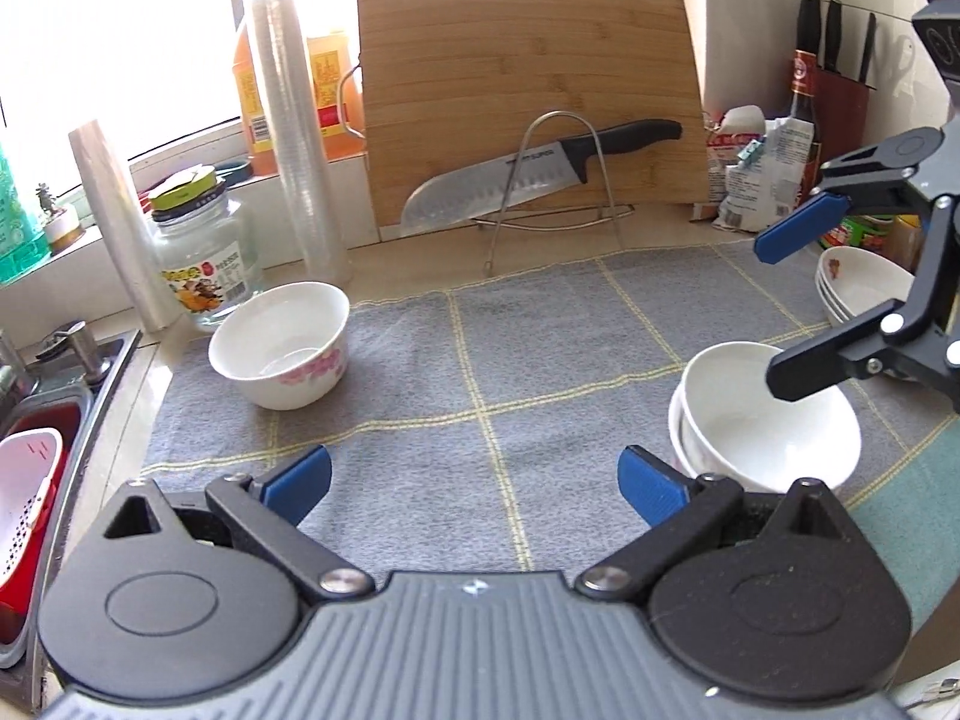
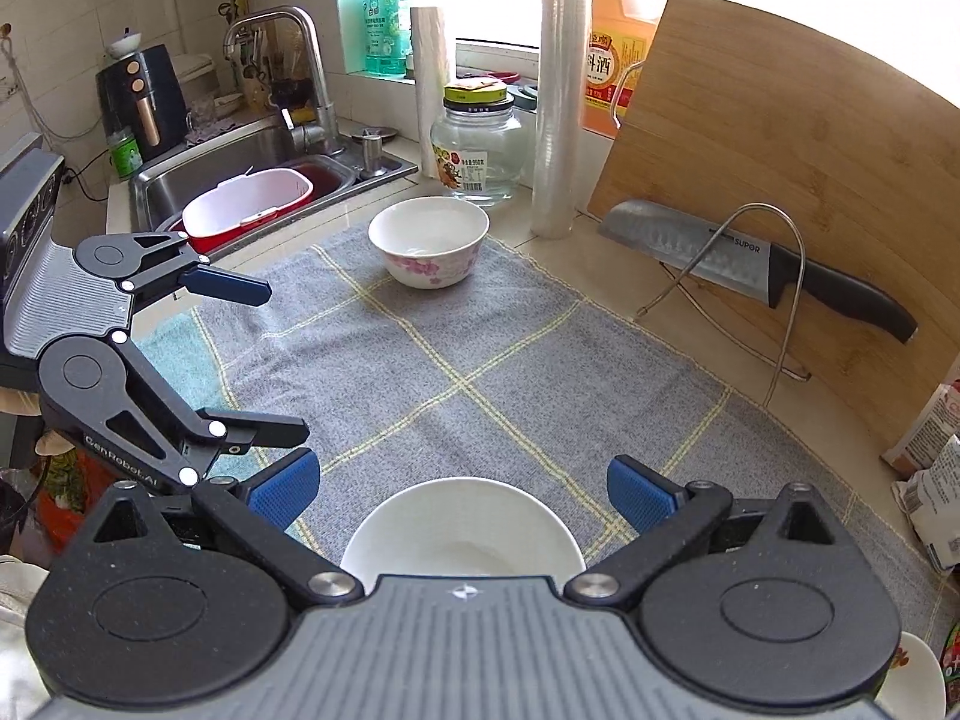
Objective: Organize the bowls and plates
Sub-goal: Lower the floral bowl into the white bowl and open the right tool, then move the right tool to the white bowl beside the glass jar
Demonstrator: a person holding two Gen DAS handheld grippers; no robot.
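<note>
White glazed stacked bowls [image 1: 765, 426] sit near the grey woven mat's [image 1: 540, 360] right edge, partly hidden behind the right gripper [image 1: 774, 312], spread open above them. A floral bowl [image 1: 282, 345] stands at the mat's far-left corner. The left gripper [image 1: 474, 483] gapes open, empty.

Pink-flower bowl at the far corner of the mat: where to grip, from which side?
Pinch the rim of the pink-flower bowl, one finger inside, one outside. It stands upright, open and empty, so the thin wall is exposed. Probably come with the left gripper from the open mat side; a jar crowds the far side.
</note>
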